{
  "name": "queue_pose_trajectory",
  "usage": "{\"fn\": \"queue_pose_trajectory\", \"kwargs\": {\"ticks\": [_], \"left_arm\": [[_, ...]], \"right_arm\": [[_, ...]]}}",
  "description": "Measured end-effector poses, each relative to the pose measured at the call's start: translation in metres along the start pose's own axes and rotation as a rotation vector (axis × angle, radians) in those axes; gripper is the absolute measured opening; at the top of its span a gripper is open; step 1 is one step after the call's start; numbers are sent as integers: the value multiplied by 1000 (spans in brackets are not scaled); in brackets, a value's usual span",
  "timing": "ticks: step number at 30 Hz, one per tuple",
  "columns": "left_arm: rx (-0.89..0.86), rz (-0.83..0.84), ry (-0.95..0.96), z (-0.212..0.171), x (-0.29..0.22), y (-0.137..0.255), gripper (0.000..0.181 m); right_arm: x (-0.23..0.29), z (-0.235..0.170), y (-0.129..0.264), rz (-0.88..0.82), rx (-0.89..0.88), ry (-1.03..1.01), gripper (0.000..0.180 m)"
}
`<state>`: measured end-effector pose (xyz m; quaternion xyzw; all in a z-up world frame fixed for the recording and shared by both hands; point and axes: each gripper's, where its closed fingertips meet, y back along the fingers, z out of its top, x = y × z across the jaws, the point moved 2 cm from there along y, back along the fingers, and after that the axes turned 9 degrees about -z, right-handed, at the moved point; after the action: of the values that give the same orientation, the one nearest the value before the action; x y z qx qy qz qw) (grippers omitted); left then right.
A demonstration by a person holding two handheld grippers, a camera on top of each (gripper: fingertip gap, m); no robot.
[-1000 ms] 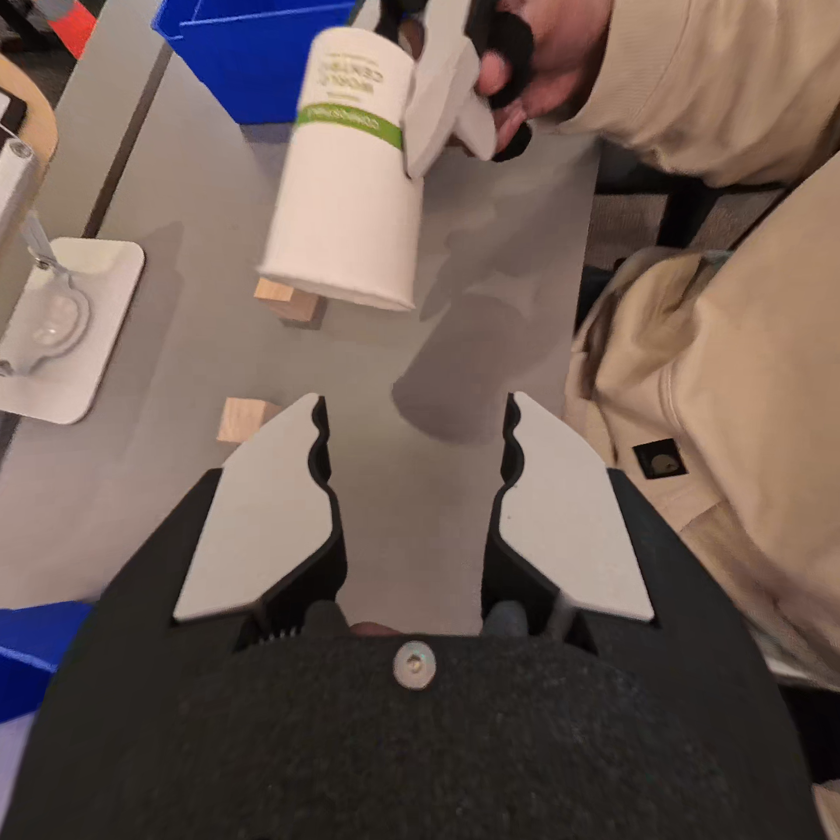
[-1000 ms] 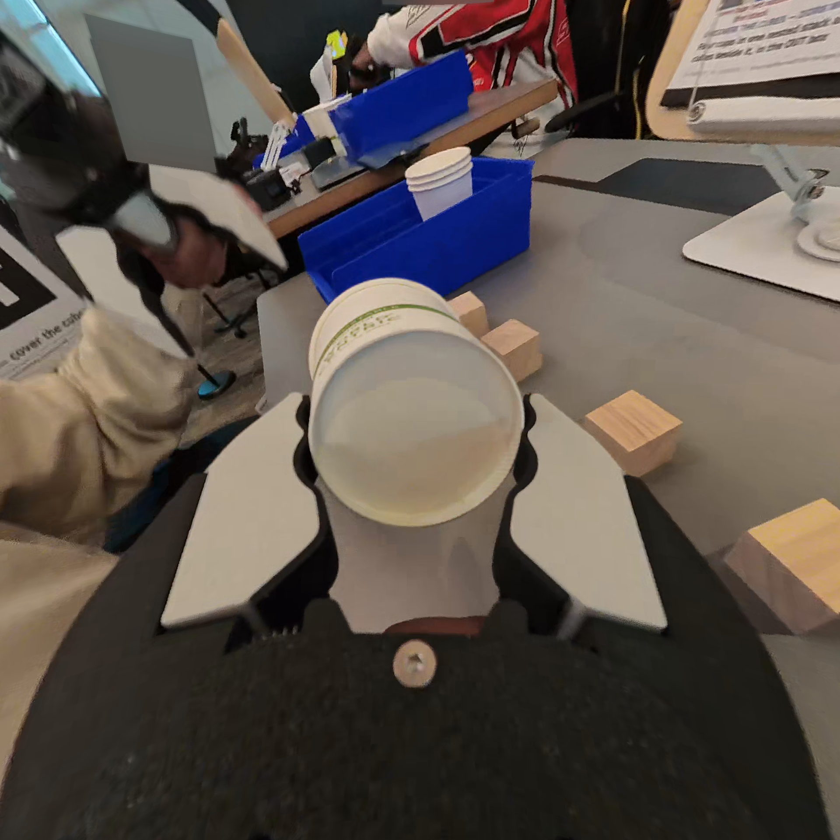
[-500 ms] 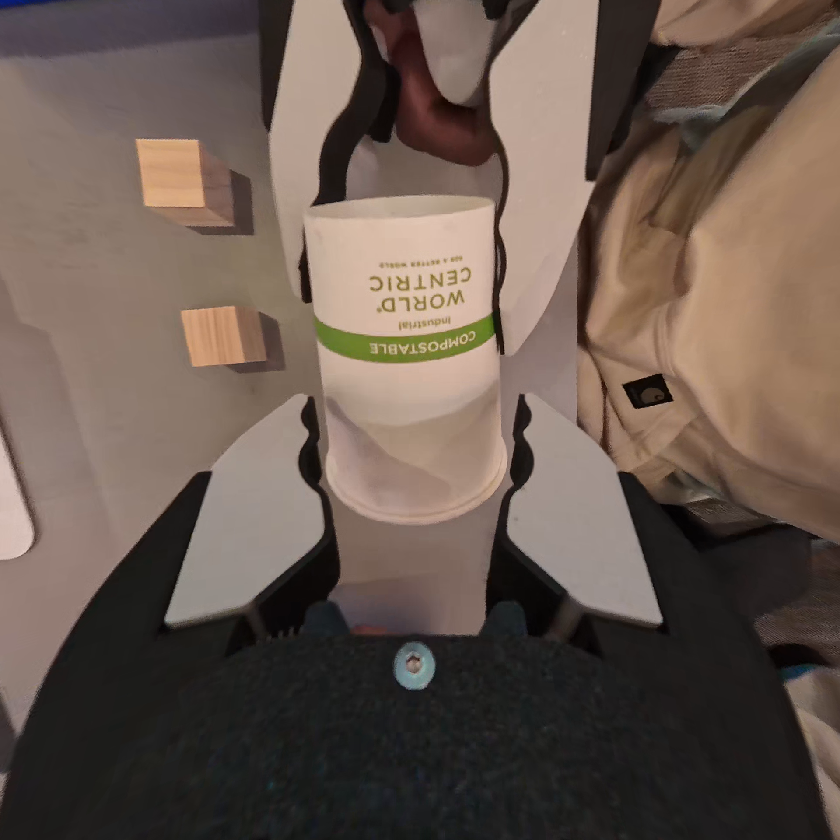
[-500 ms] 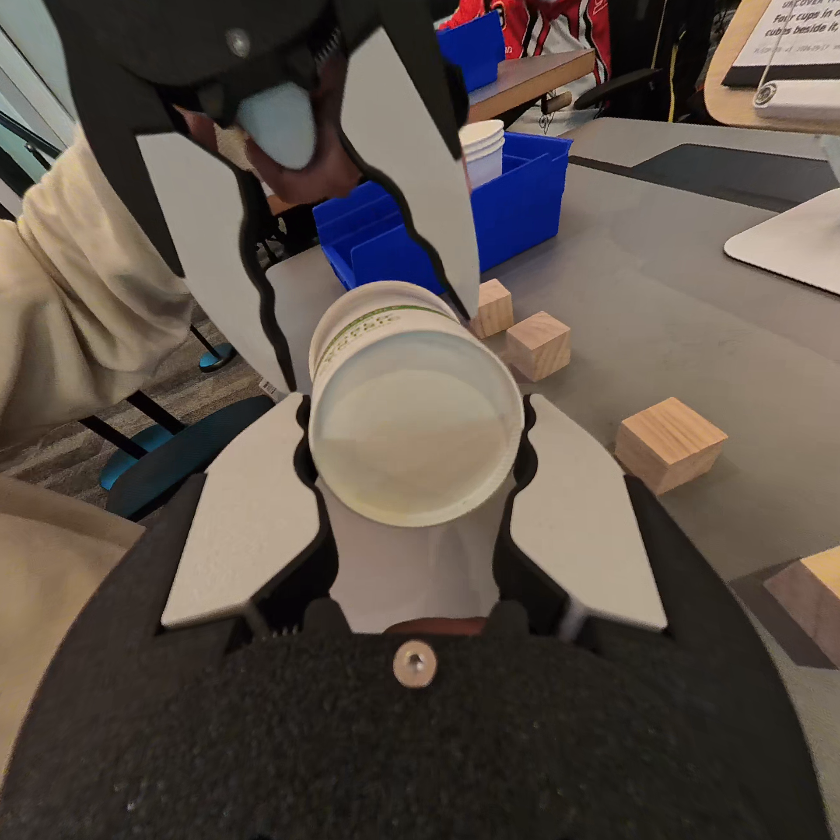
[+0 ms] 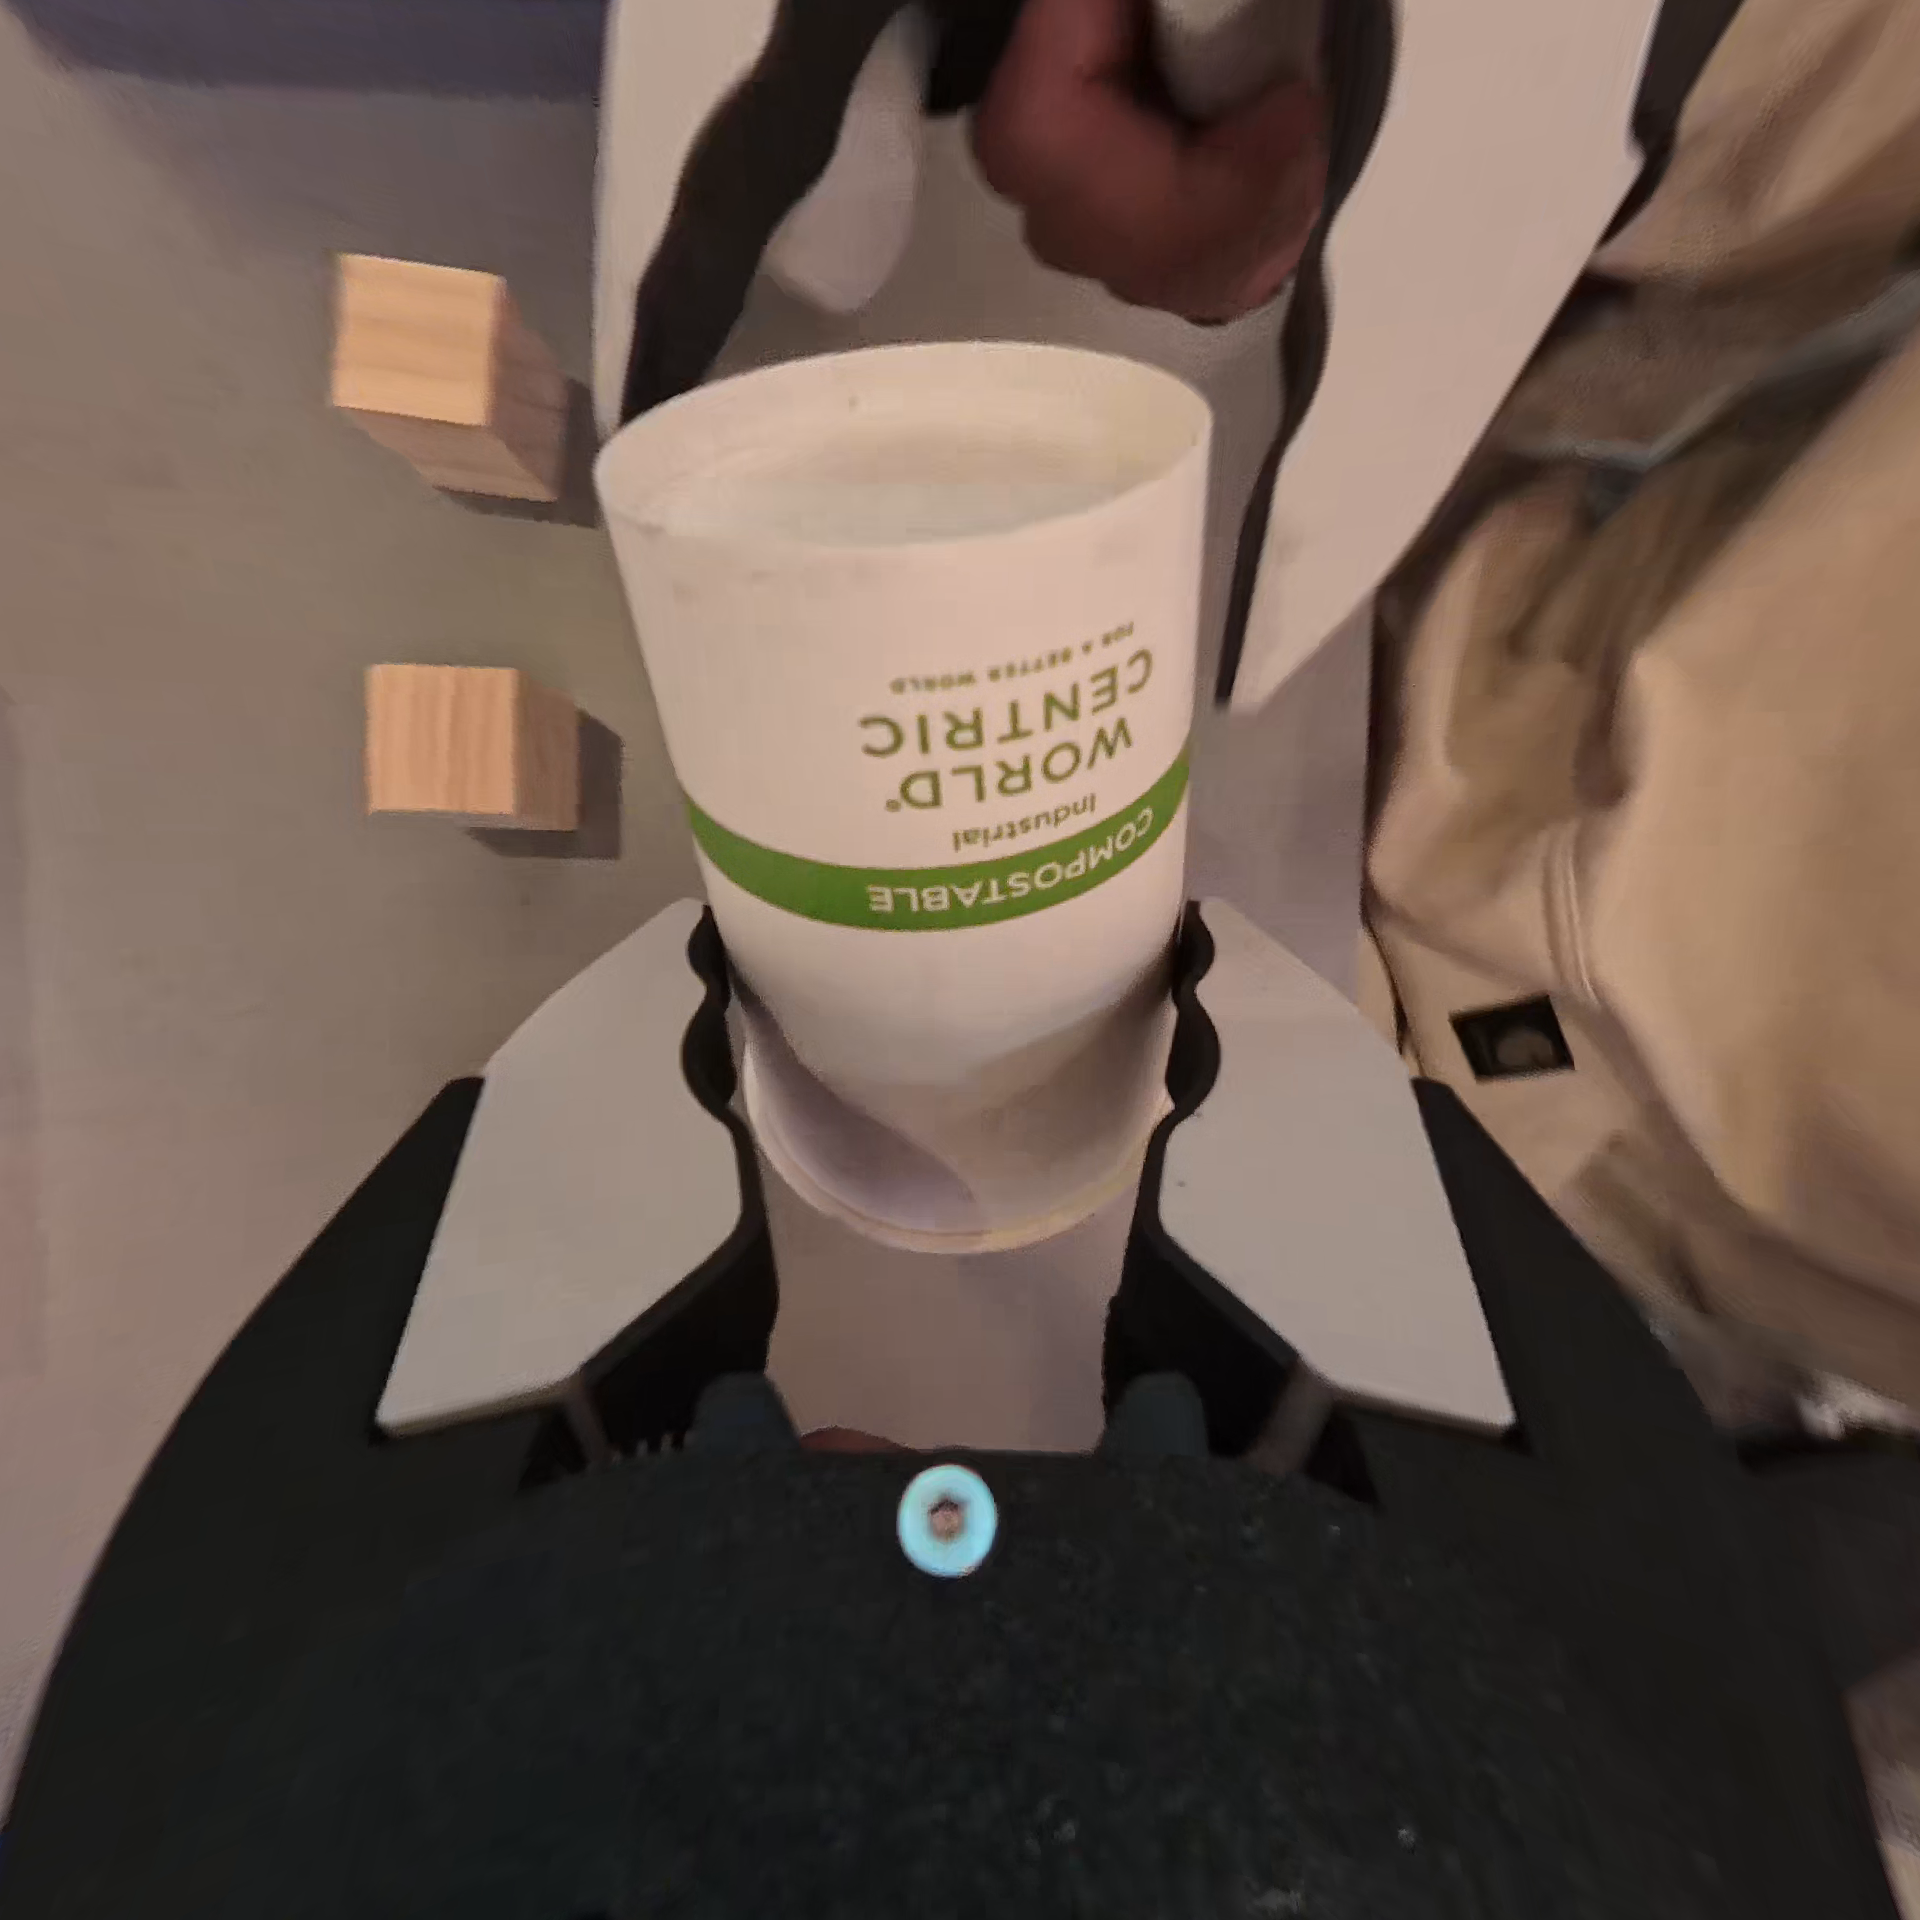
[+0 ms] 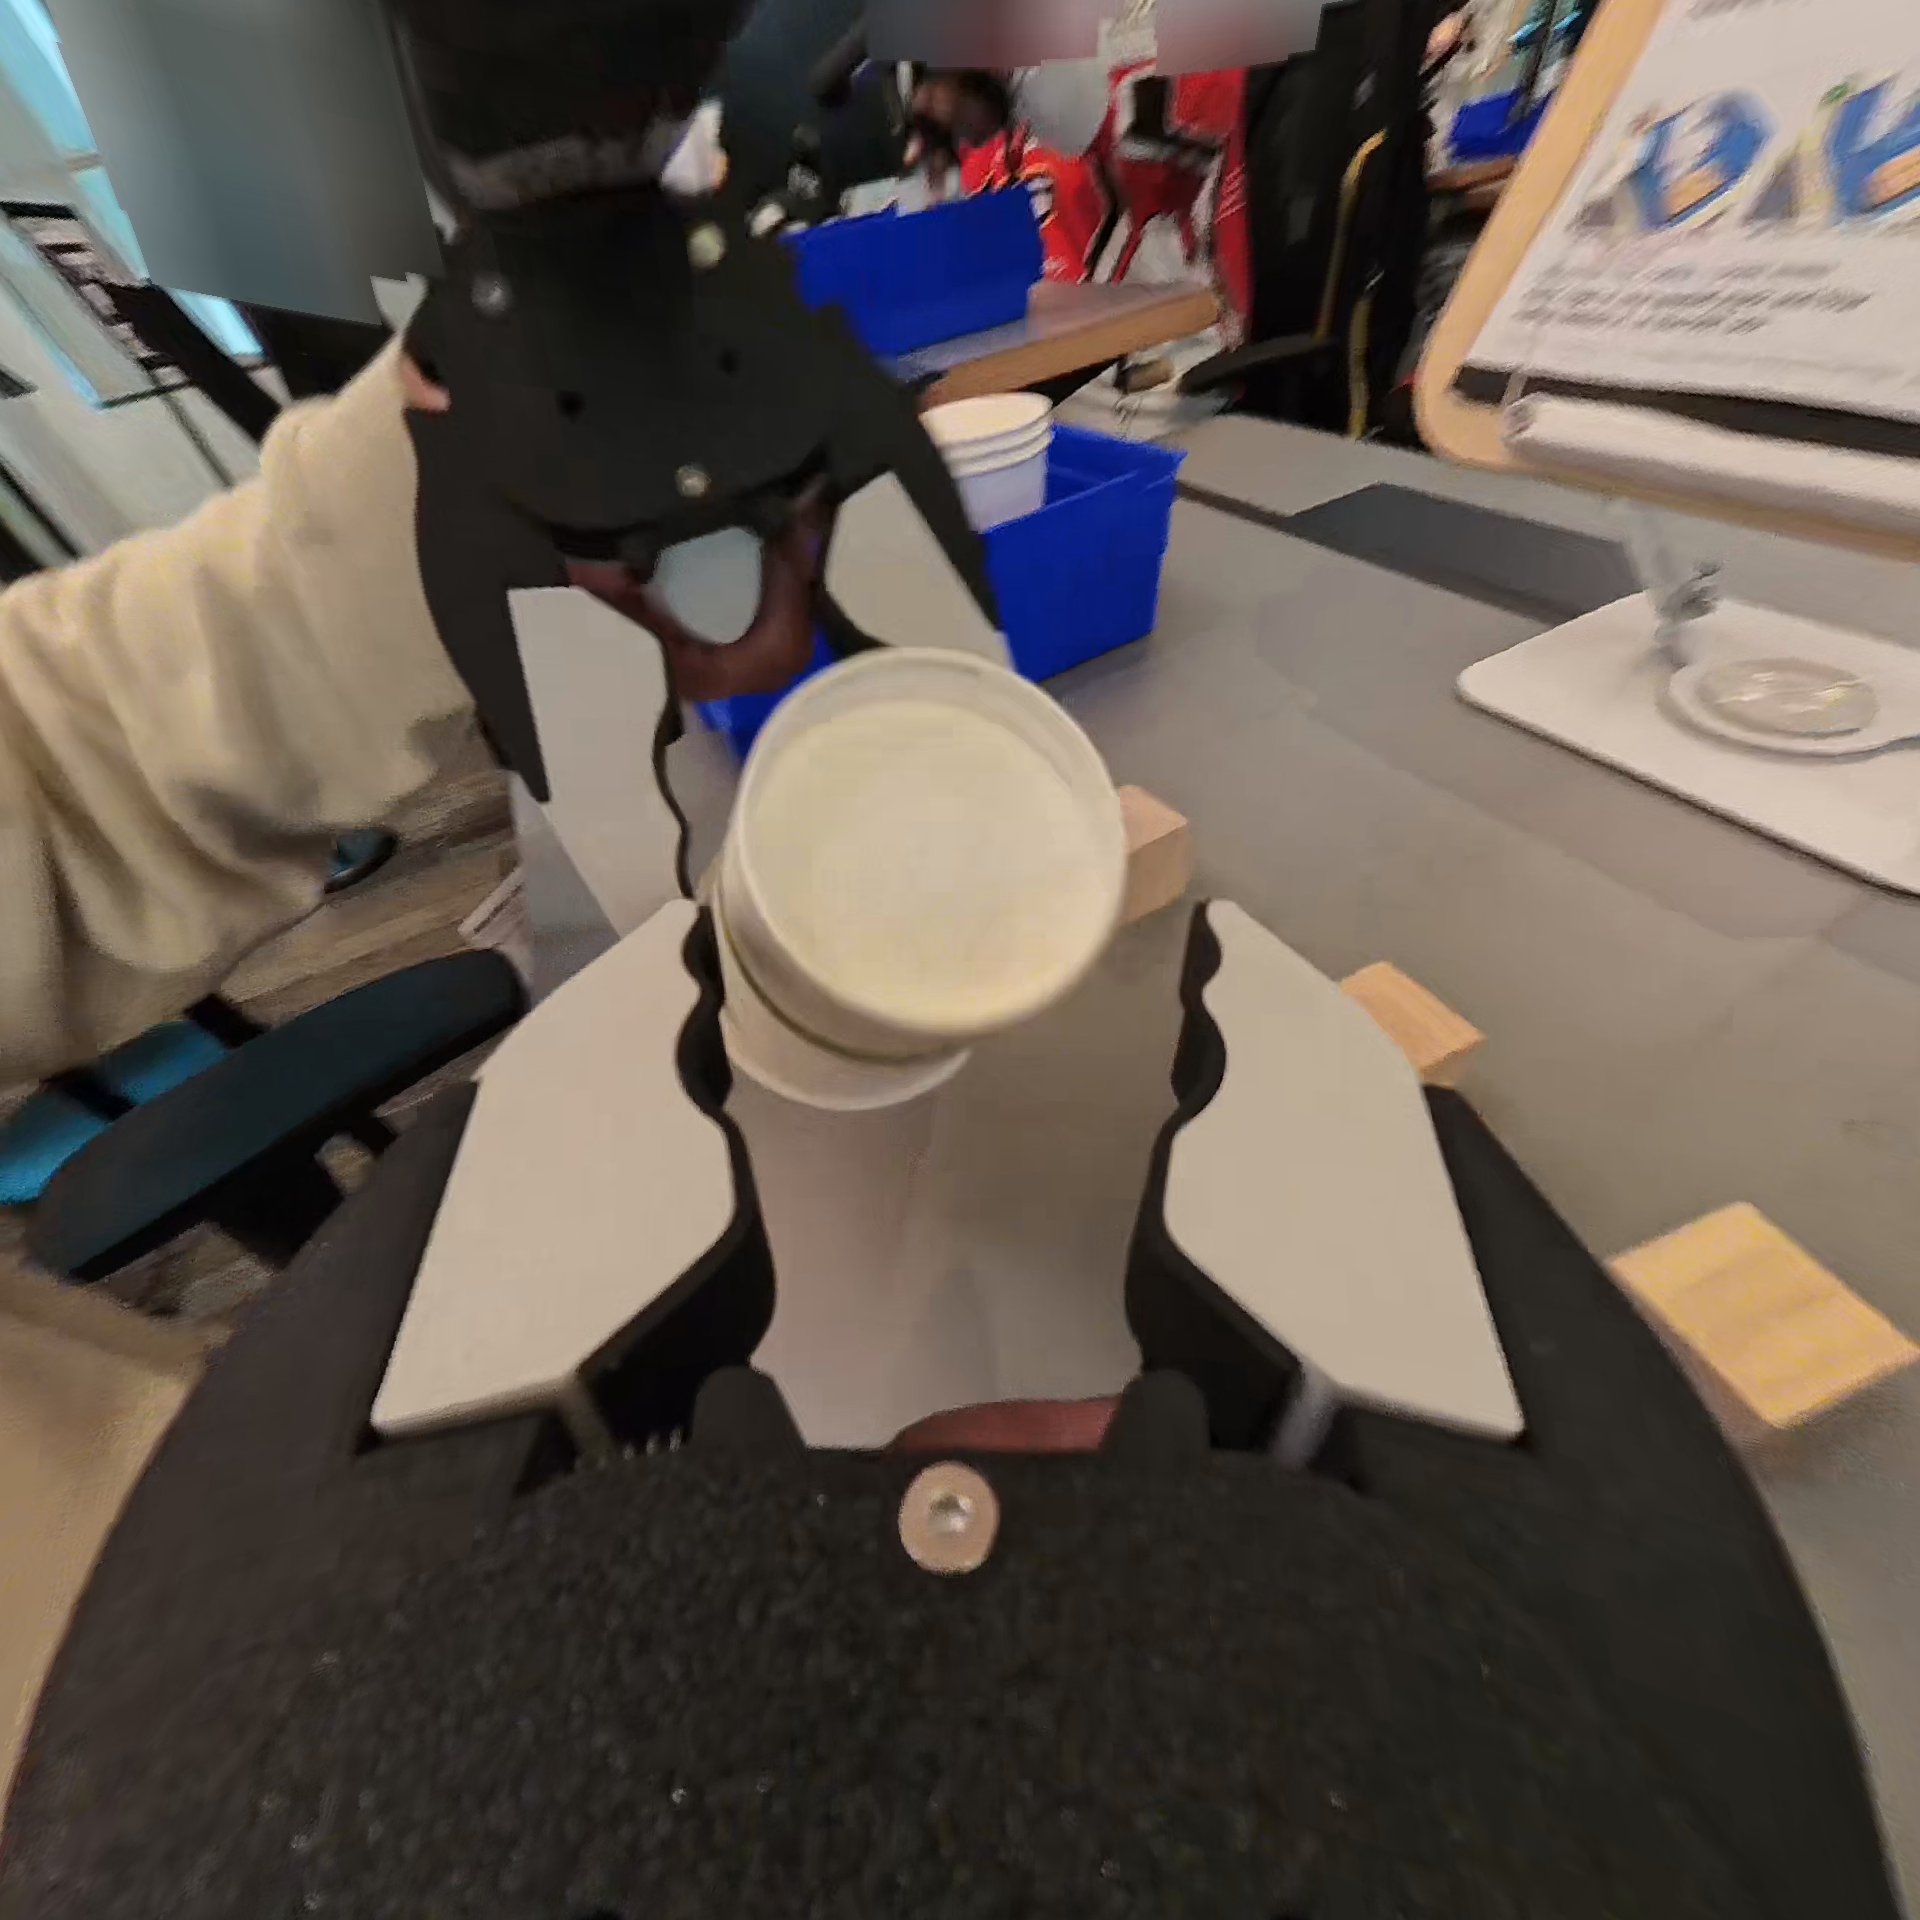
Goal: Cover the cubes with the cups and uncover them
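Jaws of left gripper pinch the cup near its rim; right gripper spread, though its left pad may touch. Risk: crushed rim, cup slips over the desk. Half a second ago right held it. Cubes uncovered.

Soft, even indoor light, moderately bright, with no harsh glare. Each wooden cube throws a short, soft shadow to its right on the grey counter. Both views show motion blur, strongest on the beige sleeve and the background stand. Wide-angle distortion bends and stretches things near the edges.
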<state>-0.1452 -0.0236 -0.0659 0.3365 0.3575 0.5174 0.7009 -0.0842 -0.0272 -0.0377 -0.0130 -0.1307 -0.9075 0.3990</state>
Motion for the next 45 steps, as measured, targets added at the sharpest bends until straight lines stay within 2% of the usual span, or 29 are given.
{"fn": "queue_pose_trajectory", "kwargs": {"ticks": [1,5,9,12,15,21,27,36,38,41,43,45], "left_arm": [[-71,34,35,-3,1,4,82],[-353,374,270,-30,28,25,82],[-633,814,664,-90,63,66,82],[-648,1028,739,-122,84,84,82],[-616,1141,785,-138,106,91,82],[-509,1166,901,-169,127,63,82],[-507,1035,991,-181,124,36,83],[-454,1040,962,-190,114,32,84],[-430,1063,944,-190,110,32,91],[-414,1079,892,-182,90,36,95],[-425,1091,863,-174,60,41,98],[-492,1043,826,-158,16,34,93]], "right_arm": [[-5,4,5,-29,-17,2,86],[-15,5,18,-49,-14,-37,85],[-18,-11,20,-42,9,-88,82],[-18,-24,16,-37,40,-111,80],[-12,-22,15,-20,44,-97,79],[-4,-21,16,-10,47,-59,77],[-1,-24,14,1,64,-59,76],[2,-27,12,16,81,-53,76],[3,-27,13,22,79,-49,76],[4,-31,19,8,79,-56,77],[8,-37,28,-9,57,-72,77],[18,-45,37,-15,24,-80,76]]}}
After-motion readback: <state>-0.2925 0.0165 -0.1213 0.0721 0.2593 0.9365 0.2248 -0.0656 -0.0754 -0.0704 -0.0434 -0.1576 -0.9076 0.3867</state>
